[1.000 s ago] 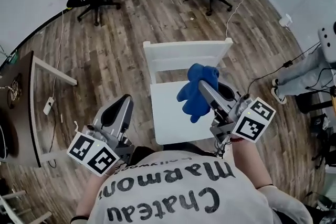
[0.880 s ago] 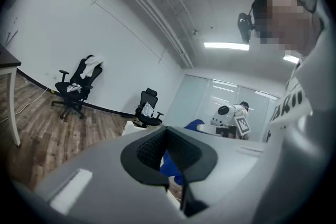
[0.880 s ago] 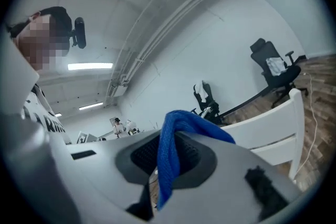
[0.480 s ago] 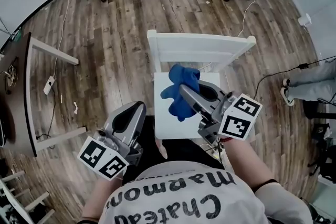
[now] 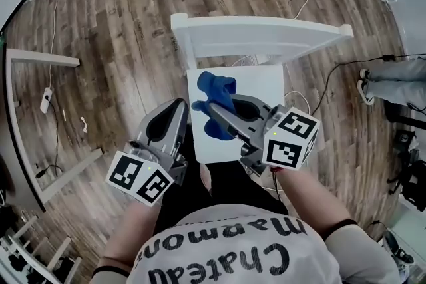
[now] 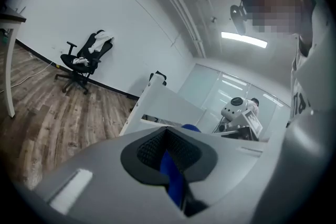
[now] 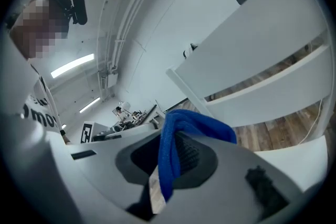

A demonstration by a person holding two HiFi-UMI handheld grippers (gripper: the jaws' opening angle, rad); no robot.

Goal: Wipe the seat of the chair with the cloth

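"What's going on?"
"The right gripper (image 5: 212, 110) is squeezed tight on the blue cloth (image 5: 214, 86), over the left part of the chair's seat (image 5: 261, 86). I think the wiping is just starting."
"What next?"
"Press the cloth flat and rub it across."
"And the arms?"
"The right arm reaches forward over the seat. The left gripper (image 5: 177, 108), jaws together, hangs beside the seat's left edge."

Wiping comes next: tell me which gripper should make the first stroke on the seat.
Right. The right gripper has its jaws shut on the blue cloth, over the white chair seat; the left gripper sits off the seat's left edge.
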